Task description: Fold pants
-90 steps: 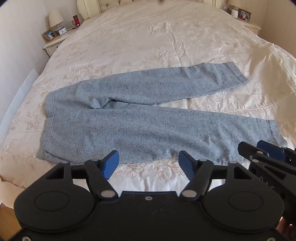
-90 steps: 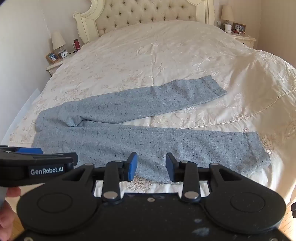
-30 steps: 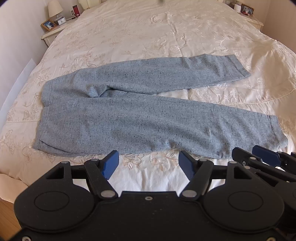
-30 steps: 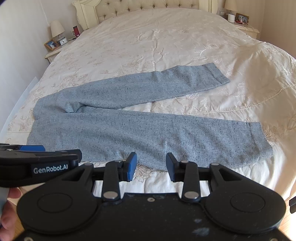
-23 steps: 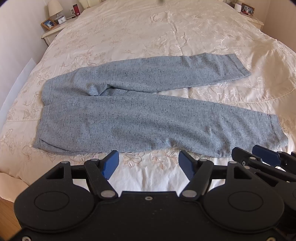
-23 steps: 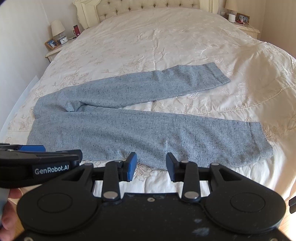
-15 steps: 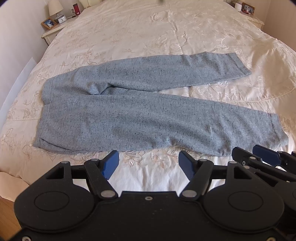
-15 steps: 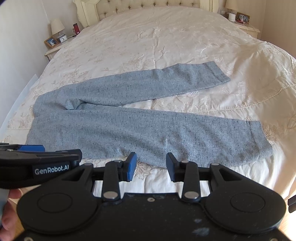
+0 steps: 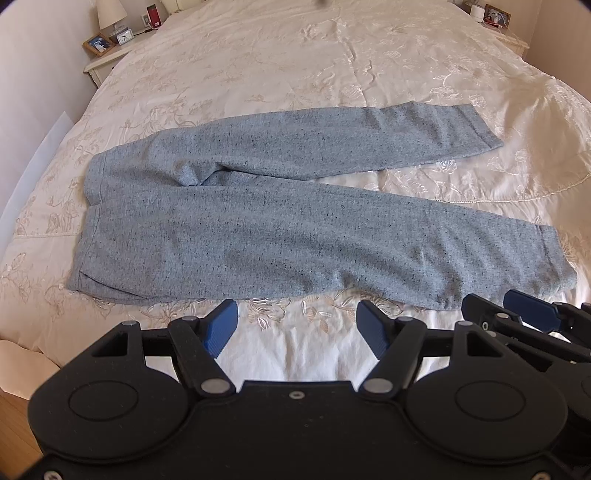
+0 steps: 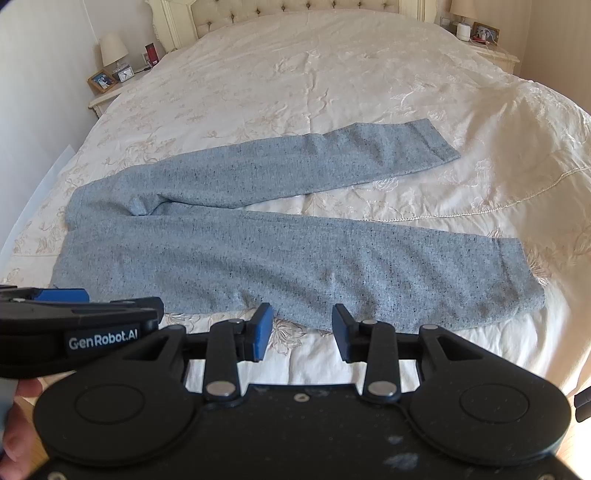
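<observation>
Two grippers, left gripper (image 9: 297, 326) and right gripper (image 10: 302, 334), are held wide open, empty, above unfolded pants (image 9: 280, 225); the near leg's edge should be pinched cleanly.

Bed (image 10: 332, 74) with cream embroidered bedspread (image 9: 295, 55), floral stitching, corded seam curving across the right side (image 10: 480, 210). Tufted headboard (image 10: 295, 7) at the far end, cream carved frame. Left nightstand (image 10: 107, 99) holds a lamp (image 10: 113, 50) with pale shade, a framed photo (image 10: 101, 80), a small clock (image 10: 125, 74), and a red item (image 10: 151, 51), too small to tell what. Right nightstand (image 10: 495, 53) has a white cylinder (image 10: 463, 31), a framed photo (image 10: 484, 32), and a lamp (image 10: 461, 7) partly cut off. Pale wall (image 10: 44, 74) on the left, wood floor (image 9: 11, 406) at the lower-left corner.
</observation>
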Available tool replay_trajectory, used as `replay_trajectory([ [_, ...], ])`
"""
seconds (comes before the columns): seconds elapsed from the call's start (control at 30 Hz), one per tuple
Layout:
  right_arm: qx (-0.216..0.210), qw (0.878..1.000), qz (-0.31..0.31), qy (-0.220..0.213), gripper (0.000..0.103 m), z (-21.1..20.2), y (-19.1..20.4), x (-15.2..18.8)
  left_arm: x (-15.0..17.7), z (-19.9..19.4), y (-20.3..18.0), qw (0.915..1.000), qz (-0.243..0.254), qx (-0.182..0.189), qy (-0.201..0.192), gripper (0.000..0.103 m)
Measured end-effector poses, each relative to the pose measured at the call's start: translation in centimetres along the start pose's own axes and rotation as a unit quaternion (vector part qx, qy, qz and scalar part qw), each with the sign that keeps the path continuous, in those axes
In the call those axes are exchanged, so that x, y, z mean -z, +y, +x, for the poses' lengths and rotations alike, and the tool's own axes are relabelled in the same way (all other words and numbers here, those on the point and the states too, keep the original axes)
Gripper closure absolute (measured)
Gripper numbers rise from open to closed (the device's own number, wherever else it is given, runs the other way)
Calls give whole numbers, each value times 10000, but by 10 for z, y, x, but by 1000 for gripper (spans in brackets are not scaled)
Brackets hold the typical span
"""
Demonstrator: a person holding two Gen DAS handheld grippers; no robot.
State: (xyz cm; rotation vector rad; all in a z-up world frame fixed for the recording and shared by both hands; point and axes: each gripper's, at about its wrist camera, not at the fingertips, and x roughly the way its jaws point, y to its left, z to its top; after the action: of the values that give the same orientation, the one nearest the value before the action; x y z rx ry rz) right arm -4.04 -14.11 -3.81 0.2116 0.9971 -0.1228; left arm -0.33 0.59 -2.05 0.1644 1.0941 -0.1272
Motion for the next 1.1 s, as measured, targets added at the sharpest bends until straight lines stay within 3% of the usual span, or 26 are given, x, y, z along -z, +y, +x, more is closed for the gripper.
replay_trajectory([
  [1.1,-7,10000,-58,45,64,7,7,-4,-11,-1,4,9998,-59,-164,132,30],
])
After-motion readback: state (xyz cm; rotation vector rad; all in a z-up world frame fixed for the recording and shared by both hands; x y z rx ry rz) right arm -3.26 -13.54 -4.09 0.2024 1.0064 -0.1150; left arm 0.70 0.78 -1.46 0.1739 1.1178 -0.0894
